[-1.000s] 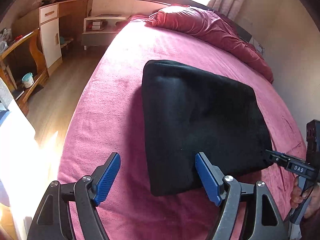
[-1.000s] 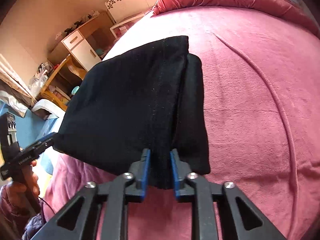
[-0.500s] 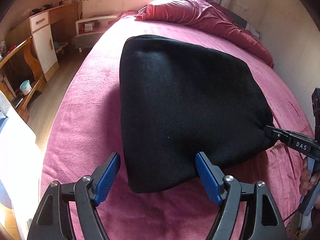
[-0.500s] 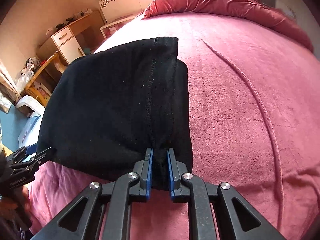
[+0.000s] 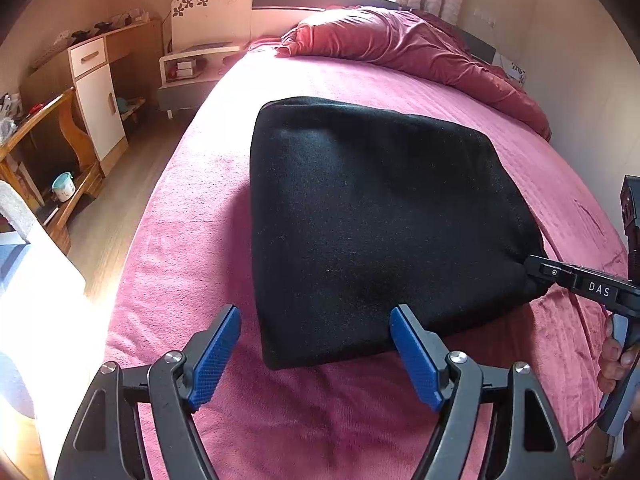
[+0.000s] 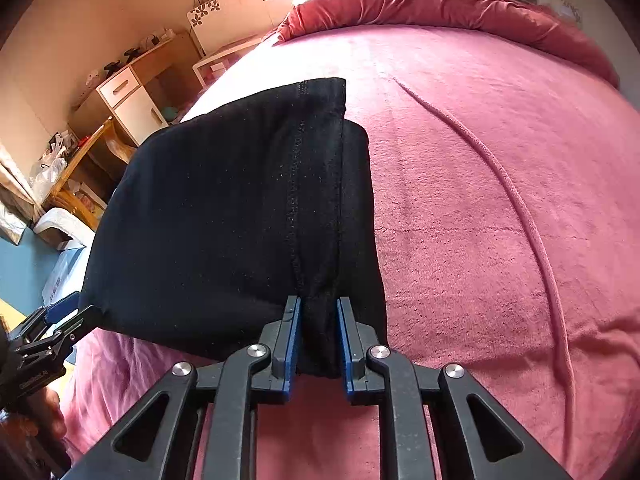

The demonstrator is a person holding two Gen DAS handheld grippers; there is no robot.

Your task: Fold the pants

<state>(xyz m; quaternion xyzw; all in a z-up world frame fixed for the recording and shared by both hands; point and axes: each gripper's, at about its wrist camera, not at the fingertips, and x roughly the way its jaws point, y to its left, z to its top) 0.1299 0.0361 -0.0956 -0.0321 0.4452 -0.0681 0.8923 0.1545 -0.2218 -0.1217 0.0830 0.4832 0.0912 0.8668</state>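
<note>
Folded pants (image 5: 372, 220) on the bed (image 5: 192, 248), near its foot edge; bunched quilt (image 5: 420, 52) along the head edge; bedside table (image 5: 192, 72) and desk (image 5: 96, 92) beyond the left edge.

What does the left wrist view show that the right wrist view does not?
Only the left wrist view: the left hand-held gripper from behind, its jaws wide apart and empty, and a small cup on a low shelf. Only the right wrist view: the right hand-held gripper, jaws opening, with a stitched edge of the pants between them. Both: the folded black pants on the pink bed.
</note>
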